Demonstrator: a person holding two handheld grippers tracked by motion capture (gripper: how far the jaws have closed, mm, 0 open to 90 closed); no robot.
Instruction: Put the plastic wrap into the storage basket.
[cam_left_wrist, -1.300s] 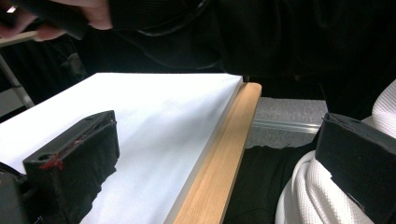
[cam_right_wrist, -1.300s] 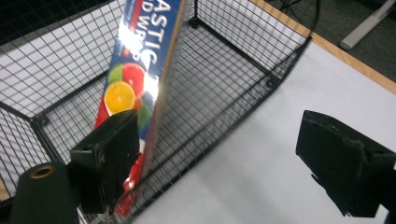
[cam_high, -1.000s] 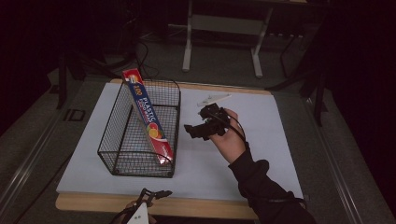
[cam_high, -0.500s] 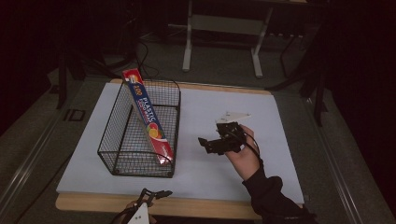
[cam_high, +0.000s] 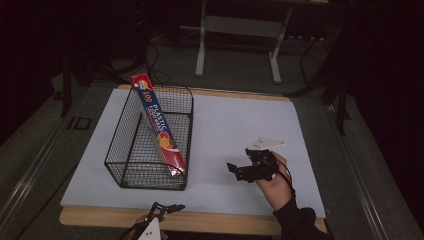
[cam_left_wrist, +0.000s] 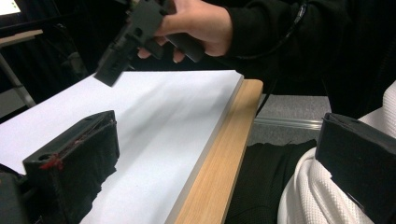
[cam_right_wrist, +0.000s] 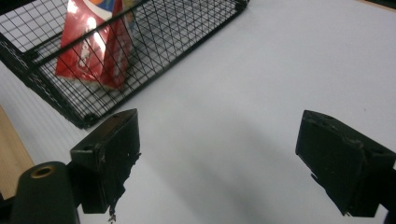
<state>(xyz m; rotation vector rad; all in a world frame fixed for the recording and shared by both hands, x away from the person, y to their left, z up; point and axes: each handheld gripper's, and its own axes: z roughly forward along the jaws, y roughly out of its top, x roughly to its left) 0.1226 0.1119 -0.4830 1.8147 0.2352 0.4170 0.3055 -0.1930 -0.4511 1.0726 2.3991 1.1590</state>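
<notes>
White sheeting covers the worktop (cam_high: 235, 125), with bare wood along its near edge. Toward the left side a black wire basket (cam_high: 131, 150) is set, and a long plastic wrap box (cam_high: 157, 125) is leaned diagonally inside it. Near the right front, the right gripper (cam_high: 235, 171) is held above the sheet, jaws apart and empty. At the near edge the left gripper (cam_high: 167, 209) is seen, jaws likewise spread wide.

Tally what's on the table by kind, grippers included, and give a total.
Basket: 1
Wrap box: 1
Grippers: 2, the left gripper and the right gripper, both open and empty
Total: 4
</notes>
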